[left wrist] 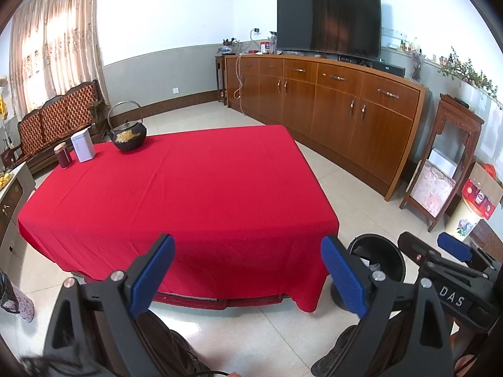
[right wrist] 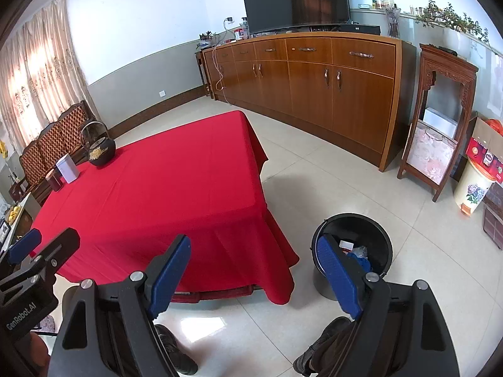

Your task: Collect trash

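Over at nine o'clock on the red table (right wrist: pixel 151 194), a dark jar (right wrist: pixel 54 181), a white tin (right wrist: pixel 67 168) and an iron teapot (right wrist: pixel 100 152) are sitting untouched. The left gripper (left wrist: pixel 248 278) is hovering with jaws spread, nothing between them. The right gripper (right wrist: pixel 254 278) is likewise gaping and carrying nothing. At three o'clock the black bin (right wrist: pixel 353 251) is standing on the floor, holding crumpled scraps (right wrist: pixel 358 253) that look light and soft, best pinched at a fold. Its depths are staying hidden behind the finger.
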`<action>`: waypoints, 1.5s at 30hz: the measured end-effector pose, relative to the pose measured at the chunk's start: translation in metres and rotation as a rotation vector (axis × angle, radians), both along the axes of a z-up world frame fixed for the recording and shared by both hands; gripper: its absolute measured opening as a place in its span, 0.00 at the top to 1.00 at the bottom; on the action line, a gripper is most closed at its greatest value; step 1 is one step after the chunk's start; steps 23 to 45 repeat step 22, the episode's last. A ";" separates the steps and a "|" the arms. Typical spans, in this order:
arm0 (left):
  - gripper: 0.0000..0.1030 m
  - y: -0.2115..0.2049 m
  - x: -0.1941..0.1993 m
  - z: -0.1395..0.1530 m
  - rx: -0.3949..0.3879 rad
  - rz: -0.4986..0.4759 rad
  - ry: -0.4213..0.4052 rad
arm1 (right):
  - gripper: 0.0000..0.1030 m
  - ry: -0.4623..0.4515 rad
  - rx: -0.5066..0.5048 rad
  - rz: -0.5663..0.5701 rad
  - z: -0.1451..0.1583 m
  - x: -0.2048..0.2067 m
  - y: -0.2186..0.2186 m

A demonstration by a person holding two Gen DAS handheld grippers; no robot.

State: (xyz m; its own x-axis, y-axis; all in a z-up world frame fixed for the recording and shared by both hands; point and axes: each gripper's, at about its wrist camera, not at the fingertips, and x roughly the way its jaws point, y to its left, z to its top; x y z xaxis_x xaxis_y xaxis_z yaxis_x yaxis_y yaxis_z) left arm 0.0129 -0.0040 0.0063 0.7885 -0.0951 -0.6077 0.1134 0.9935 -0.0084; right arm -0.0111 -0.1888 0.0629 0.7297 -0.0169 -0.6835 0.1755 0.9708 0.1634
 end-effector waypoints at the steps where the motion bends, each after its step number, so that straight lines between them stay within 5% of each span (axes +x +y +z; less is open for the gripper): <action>1: 0.08 0.000 0.000 0.000 0.000 0.001 0.000 | 0.18 0.000 0.000 0.000 0.000 0.000 0.000; 45: 0.08 -0.005 0.004 0.002 -0.048 -0.014 -0.028 | 0.18 0.008 -0.001 0.001 -0.003 0.006 0.001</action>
